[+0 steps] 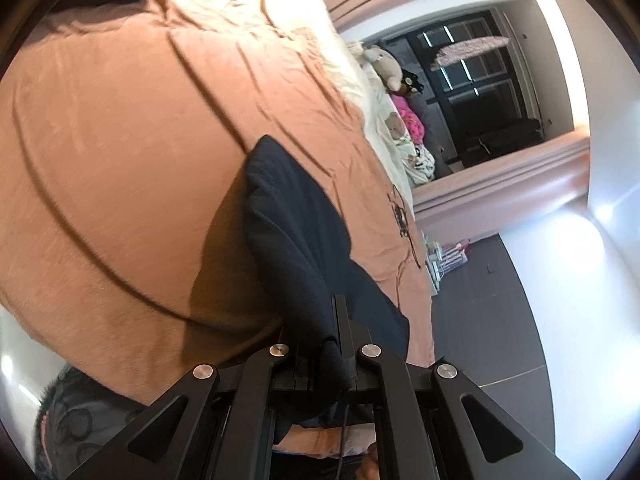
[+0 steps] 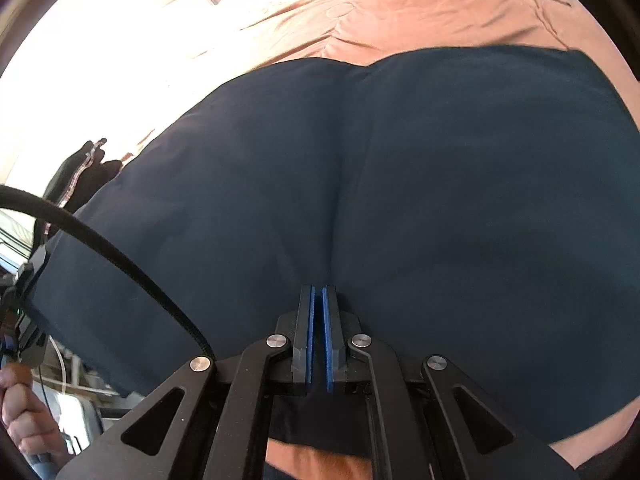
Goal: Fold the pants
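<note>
Navy pants point(image 2: 440, 200) pinched in both jaws, edge lifted off pink bedspread point(image 1: 120, 140); bare bedspread beyond

Rumpled salmon-pink cotton bedspread point(image 1: 120, 140) over cream sheet point(image 1: 248, 4); plush toys point(image 1: 390, 66) along far edge; dark window point(image 1: 480, 92); grey tiled floor point(image 1: 488, 304).

Matt navy cloth pants point(image 2: 440, 184) on a peach fabric bedspread point(image 1: 132, 152).
</note>
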Motion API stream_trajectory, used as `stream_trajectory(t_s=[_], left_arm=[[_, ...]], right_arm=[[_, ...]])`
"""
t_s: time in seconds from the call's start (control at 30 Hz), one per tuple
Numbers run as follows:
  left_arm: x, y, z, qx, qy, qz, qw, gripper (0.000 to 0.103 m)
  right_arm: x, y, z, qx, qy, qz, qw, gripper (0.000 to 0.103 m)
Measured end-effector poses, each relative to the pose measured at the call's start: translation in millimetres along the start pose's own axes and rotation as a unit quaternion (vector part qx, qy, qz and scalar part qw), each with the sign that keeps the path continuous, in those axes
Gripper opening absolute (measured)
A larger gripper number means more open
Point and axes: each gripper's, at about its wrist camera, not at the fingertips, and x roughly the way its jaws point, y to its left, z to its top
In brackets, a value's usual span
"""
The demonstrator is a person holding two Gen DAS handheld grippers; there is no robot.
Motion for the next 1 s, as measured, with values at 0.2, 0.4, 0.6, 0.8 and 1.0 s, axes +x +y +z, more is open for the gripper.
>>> stream_trajectory(t_s=[0.2, 0.4, 0.6, 0.8, 1.0], left_arm=[[7.2, -31.4, 0.5, 0.034, 0.001, 0.000, 0.9994, 0.006], [18.2, -65.3, 5.2, 0.070, 0.005, 0.003, 0.9976, 0.006], [36.1, -105.4, 5.3, 0.116, 0.014, 0.000, 0.9932, 0.006], [60.7, -143.8, -5.2, 0.157, 0.032, -0.007, 0.9870, 0.007], [94.7, -181.9, -14.5, 0.193, 0.054, -0.008, 0.9797, 0.007]], right_arm=[[-6.9, -7.9, -12.4, 0.006, 0.000, 0.024, 1.000, 0.001], [-14.7, -18.5, -12.6, 0.016, 0.001, 0.052, 0.998, 0.001], [-58.6, -49.2, -6.5, 0.038, -0.051, 0.072, 0.995, 0.001], [-106.0, -90.0, -3.4, 0.049, -0.091, 0.056, 0.993, 0.019], [-140.5, -125.5, -12.8, 0.063, -0.135, 0.059, 0.987, 0.057]])
